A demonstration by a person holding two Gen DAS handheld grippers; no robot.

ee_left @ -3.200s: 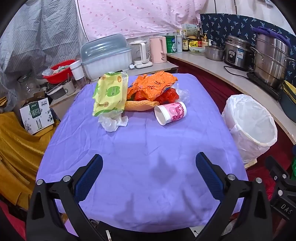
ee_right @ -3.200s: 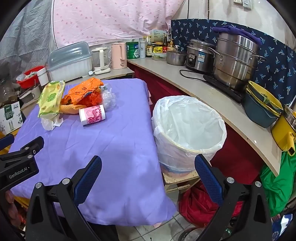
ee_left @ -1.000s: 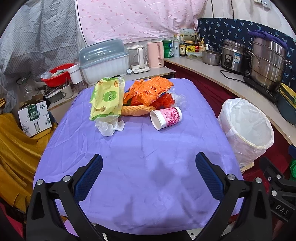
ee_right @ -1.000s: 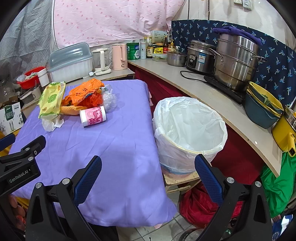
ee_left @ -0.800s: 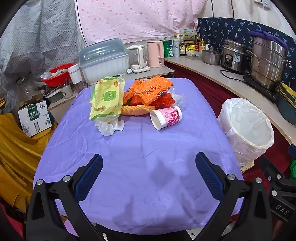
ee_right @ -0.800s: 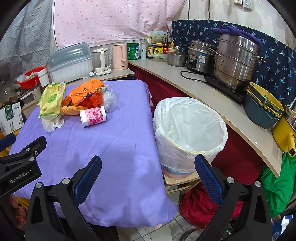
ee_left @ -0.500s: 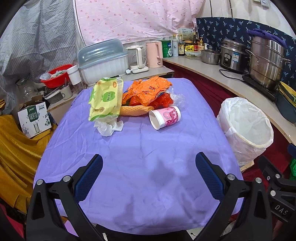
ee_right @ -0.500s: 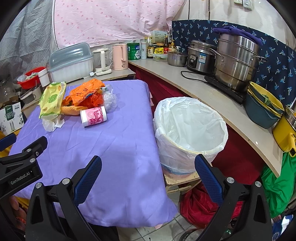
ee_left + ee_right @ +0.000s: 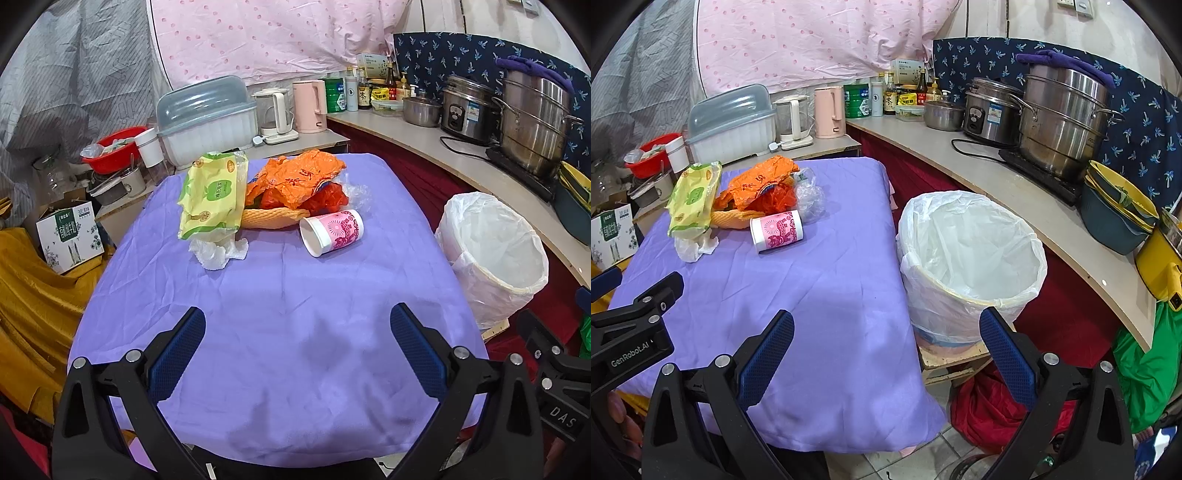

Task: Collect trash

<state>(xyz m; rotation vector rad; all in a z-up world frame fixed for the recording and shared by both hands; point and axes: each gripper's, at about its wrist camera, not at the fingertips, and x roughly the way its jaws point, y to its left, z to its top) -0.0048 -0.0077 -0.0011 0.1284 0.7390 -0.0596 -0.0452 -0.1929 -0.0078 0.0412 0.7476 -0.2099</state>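
Note:
Trash lies at the far end of a purple-clothed table (image 9: 280,295): a pink paper cup (image 9: 331,232) on its side, a yellow-green wipes pack (image 9: 212,195), orange wrappers (image 9: 295,181), a crumpled white tissue (image 9: 218,253) and clear plastic (image 9: 356,194). A white-lined bin (image 9: 495,254) stands right of the table. My left gripper (image 9: 297,350) is open and empty over the table's near end. My right gripper (image 9: 886,354) is open and empty, between the table's right edge and the bin (image 9: 971,258). The cup (image 9: 776,229) and the pile also show in the right wrist view.
A counter (image 9: 1015,184) with steel pots, a rice cooker and bottles curves along the right. A dish container (image 9: 207,118), kettles and a red bowl stand behind the table. A yellow cloth (image 9: 33,295) and a box lie to the left.
Both grippers stay open with only a slight drift of view; the objects on the table have not moved.

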